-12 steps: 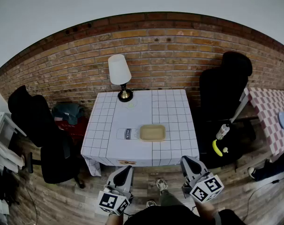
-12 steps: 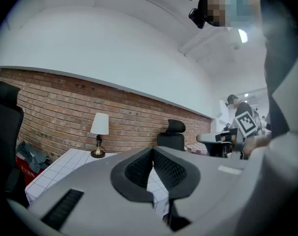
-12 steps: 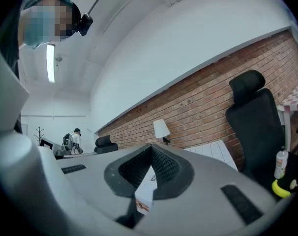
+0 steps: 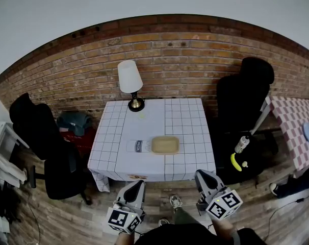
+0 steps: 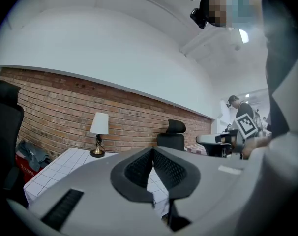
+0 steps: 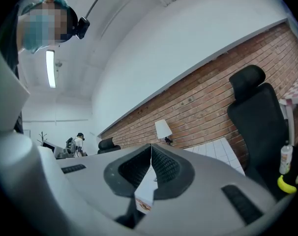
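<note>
Both grippers are held low in front of a table with a white grid cloth (image 4: 182, 119), near its front edge and above the wooden floor. My left gripper (image 4: 137, 186) has its jaws closed together with nothing between them, as the left gripper view (image 5: 152, 150) also shows. My right gripper (image 4: 201, 176) is likewise shut and empty (image 6: 151, 146). On the table lie a tan tray (image 4: 165, 145) and a flat labelled item (image 4: 138, 146) just left of it. A white-shaded lamp (image 4: 130, 83) stands at the table's back edge.
Black office chairs stand left of the table (image 4: 60, 170) and right of it (image 4: 243, 93). A bottle (image 4: 241, 143) and a banana (image 4: 236, 162) sit at the right. A red checkered table (image 4: 292, 117) is at far right. Clothing lies heaped (image 4: 73, 121) at the left.
The right gripper's view has tilted slightly; both grippers stay shut and nothing on the table has moved.
</note>
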